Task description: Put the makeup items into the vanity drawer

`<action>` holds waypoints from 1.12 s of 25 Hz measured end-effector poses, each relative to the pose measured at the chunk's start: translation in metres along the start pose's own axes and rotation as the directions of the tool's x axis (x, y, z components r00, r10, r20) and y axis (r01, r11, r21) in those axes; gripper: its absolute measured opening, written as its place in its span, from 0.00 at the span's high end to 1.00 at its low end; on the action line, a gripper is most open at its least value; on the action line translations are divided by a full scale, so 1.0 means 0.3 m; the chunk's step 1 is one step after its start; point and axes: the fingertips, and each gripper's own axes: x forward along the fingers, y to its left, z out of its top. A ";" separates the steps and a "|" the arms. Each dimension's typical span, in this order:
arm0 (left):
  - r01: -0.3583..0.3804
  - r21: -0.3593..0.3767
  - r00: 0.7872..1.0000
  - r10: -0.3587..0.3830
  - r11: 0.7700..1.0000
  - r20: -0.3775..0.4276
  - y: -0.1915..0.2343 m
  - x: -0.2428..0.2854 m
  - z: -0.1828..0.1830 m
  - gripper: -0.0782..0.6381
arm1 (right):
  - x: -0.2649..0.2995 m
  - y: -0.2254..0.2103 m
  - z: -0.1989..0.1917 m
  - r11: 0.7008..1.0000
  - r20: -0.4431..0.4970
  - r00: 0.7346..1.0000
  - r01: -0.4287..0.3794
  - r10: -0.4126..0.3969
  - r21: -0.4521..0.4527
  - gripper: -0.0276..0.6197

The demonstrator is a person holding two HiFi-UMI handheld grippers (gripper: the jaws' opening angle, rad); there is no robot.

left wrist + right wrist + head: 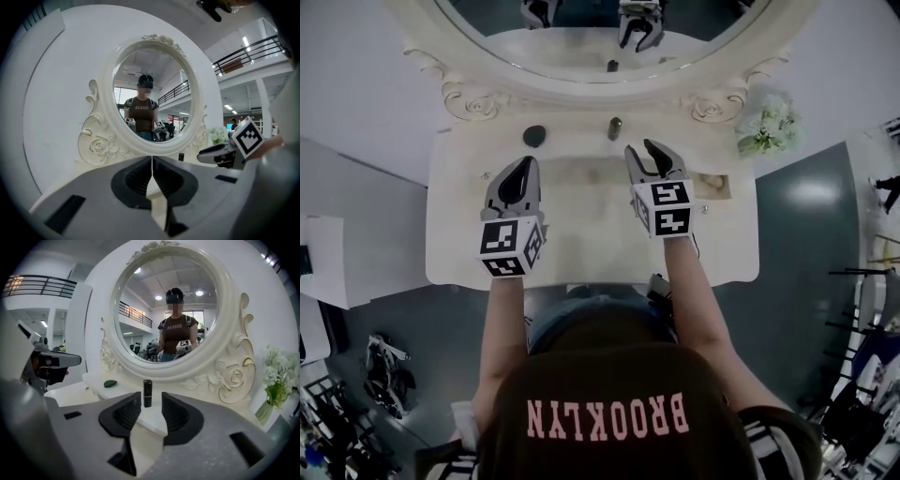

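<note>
Two grippers hover over the white vanity table (581,246), side by side in front of the round mirror (581,86).

The left gripper (527,163) is clenched: in its own view the two dark pads meet along a thin line with nothing between them, and they point at the mirror's carved frame.

The right gripper (641,149) is released. Its jaws stand apart and grasp nothing. In the right gripper view the lipstick (147,393) shows through the gap, but it stands farther back on the tabletop, clear of both pads.

The lipstick is a small dark tube, upright, near the foot of the mirror. In the head view it lies at about 11 o'clock from the right gripper's tips and at about 2 o'clock from the left gripper's tips.

A dark green oval item (534,136) lies flat on the tabletop, also near the mirror's foot, at about 12 o'clock from the left gripper and at about 9 o'clock from the lipstick, apart from it.

A bunch of pale flowers (769,127) stands at the table's far corner, at about 2 o'clock from the right gripper.

The mirror reflects the person with both grippers.
</note>
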 end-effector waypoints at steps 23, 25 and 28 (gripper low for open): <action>-0.119 -0.044 0.993 0.118 0.992 -0.009 0.134 -0.025 -0.025 0.88 | 0.178 0.040 0.052 0.997 -0.029 0.998 -0.065 0.064 -0.042 0.84; -0.104 -0.042 0.995 0.104 0.994 -0.007 0.119 -0.017 -0.024 0.88 | 0.161 0.030 0.053 0.998 -0.022 0.998 -0.054 0.053 -0.041 0.84; -0.078 -0.038 0.997 0.078 0.996 -0.005 0.091 -0.004 -0.021 0.88 | 0.131 0.007 0.051 0.999 -0.018 0.999 -0.031 0.030 -0.039 0.84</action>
